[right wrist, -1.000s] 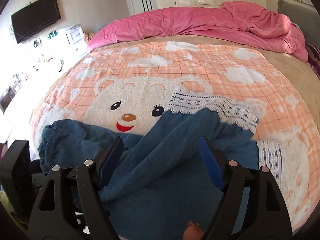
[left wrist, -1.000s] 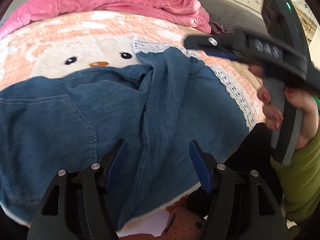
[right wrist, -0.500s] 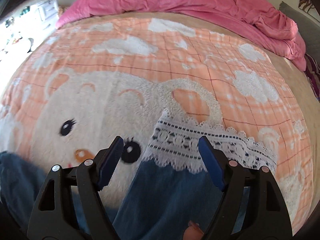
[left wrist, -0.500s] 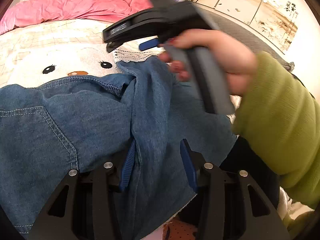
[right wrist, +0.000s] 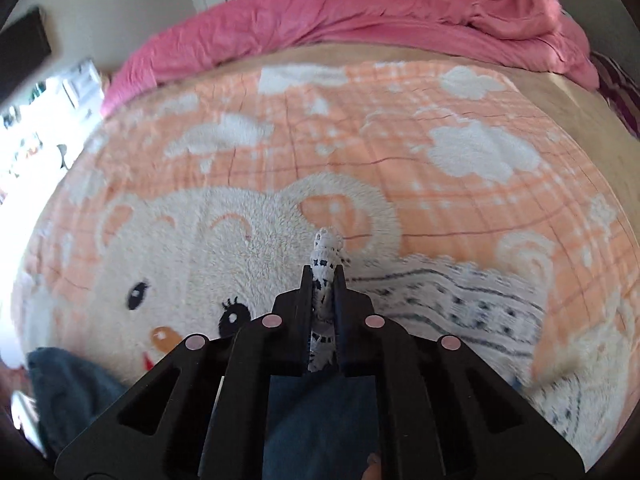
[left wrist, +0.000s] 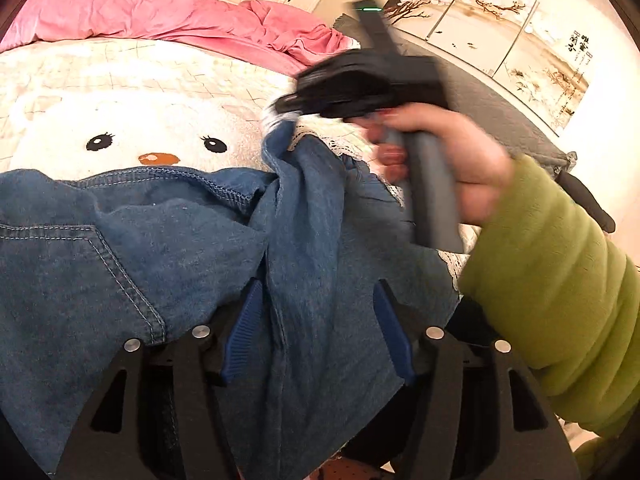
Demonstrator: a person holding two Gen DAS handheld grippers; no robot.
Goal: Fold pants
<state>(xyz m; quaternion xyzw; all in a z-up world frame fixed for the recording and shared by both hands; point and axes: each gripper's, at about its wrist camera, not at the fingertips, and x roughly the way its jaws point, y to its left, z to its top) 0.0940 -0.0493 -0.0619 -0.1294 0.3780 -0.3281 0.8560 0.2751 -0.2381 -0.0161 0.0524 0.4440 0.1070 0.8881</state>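
**A:** What is lying in front of the two tools, and where are the trousers?

**B:** A pair of blue denim pants with a white lace-trimmed hem (left wrist: 304, 216) is lying rumpled on a fluffy peach blanket printed with a white bear face (right wrist: 360, 128). In the left wrist view the denim is filling the space between and beyond the jaws of the left gripper (left wrist: 316, 336), with a stitched seam running up the gap.

**A:** Is that tool gripping the cloth?

**B:** Its blue-padded jaws are standing apart and opening; fabric is lying between them, but the pads are not pressing it.

**A:** And the other one?

**B:** The right gripper (right wrist: 323, 280) is clamping its jaws together on the lace hem, a white tuft sticking out just past the tips and more lace trailing to the right of them. A hand (left wrist: 448, 160) in a green fleece sleeve (left wrist: 560, 300) is squeezing its grey handle.

**A:** Why hold the hem there?

**B:** Probably to carry the leg end over toward the waist for a fold, while the left tool is waiting near the seam to steady or pinch the cloth. A crumpled pink duvet (right wrist: 360, 12) is lying well beyond the jaws, at the bed's far edge.
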